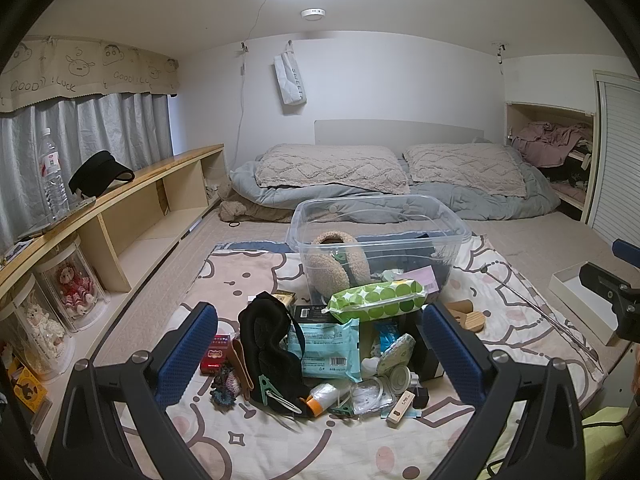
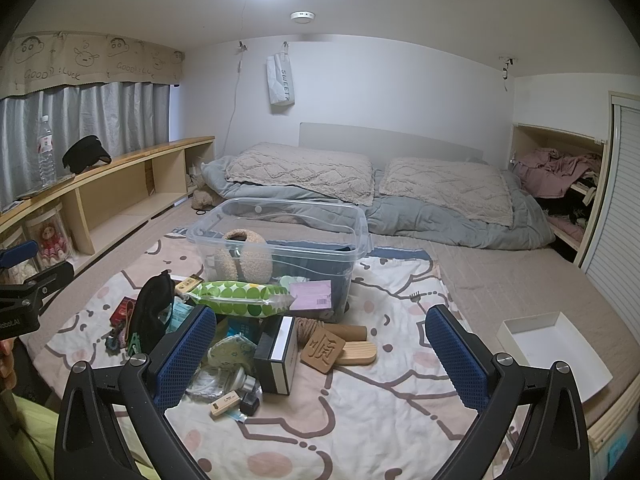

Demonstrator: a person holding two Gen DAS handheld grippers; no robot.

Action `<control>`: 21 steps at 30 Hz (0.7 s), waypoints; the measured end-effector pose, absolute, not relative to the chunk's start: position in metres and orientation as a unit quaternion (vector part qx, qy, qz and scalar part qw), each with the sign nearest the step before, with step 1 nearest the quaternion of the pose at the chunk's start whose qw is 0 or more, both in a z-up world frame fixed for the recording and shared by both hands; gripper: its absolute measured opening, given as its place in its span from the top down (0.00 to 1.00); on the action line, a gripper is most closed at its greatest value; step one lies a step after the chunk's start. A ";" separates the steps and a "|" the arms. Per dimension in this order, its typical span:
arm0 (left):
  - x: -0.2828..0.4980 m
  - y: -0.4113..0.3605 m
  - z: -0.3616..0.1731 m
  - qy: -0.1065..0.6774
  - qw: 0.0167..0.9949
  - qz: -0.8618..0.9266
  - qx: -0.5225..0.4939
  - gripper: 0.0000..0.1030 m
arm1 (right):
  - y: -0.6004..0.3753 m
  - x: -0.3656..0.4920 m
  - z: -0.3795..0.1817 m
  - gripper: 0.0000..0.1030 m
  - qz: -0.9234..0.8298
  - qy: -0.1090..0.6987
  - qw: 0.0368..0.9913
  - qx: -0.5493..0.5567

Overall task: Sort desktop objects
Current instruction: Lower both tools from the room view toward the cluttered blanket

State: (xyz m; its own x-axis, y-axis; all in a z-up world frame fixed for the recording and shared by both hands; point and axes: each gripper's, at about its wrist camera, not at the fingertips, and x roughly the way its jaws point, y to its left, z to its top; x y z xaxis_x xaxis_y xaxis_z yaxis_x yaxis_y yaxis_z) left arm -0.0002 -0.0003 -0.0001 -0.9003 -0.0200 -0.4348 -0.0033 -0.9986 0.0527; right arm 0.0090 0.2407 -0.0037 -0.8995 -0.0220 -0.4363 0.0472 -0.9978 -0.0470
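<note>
Your left gripper [image 1: 320, 344] & right gripper [image 2: 320, 344] both hang w/ jaws spread wide, nothing between the pads. Clutter pile [image 1: 332, 344] sits on the blanket [image 2: 360, 412], just in front of the clear bin [image 1: 380, 232].

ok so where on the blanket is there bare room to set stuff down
Free: the near blanket strip in front of the wooden blocks, and the stretch between those blocks and the white tray. Crowded: the pile from the red box across to the black box, right up against the clear bin.
</note>
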 end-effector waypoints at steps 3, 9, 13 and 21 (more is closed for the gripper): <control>0.000 0.000 0.000 -0.026 0.004 -0.974 0.223 0.00 | 0.241 0.009 -0.004 0.00 -0.974 0.028 0.018 0.223; 0.000 0.000 0.000 -0.026 0.004 -0.974 0.223 0.00 | 0.240 0.010 -0.003 0.00 -0.974 0.028 0.018 0.224; 0.000 0.000 0.000 -0.026 0.004 -0.974 0.223 0.00 | 0.240 0.010 -0.003 0.00 -0.974 0.028 0.018 0.224; 0.000 0.000 0.000 -0.024 0.002 -0.974 0.224 0.00 | 0.240 0.010 -0.003 0.00 -0.973 0.028 0.021 0.226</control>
State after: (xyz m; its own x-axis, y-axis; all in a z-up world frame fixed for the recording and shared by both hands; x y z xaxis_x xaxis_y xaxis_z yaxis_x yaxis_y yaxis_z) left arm 0.0001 -0.0002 0.0001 -0.8999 -0.0141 -0.4359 -0.0078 -0.9988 0.0484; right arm 0.0101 0.2405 -0.0031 -0.8967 -0.0286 -0.4417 0.0536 -0.9976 -0.0443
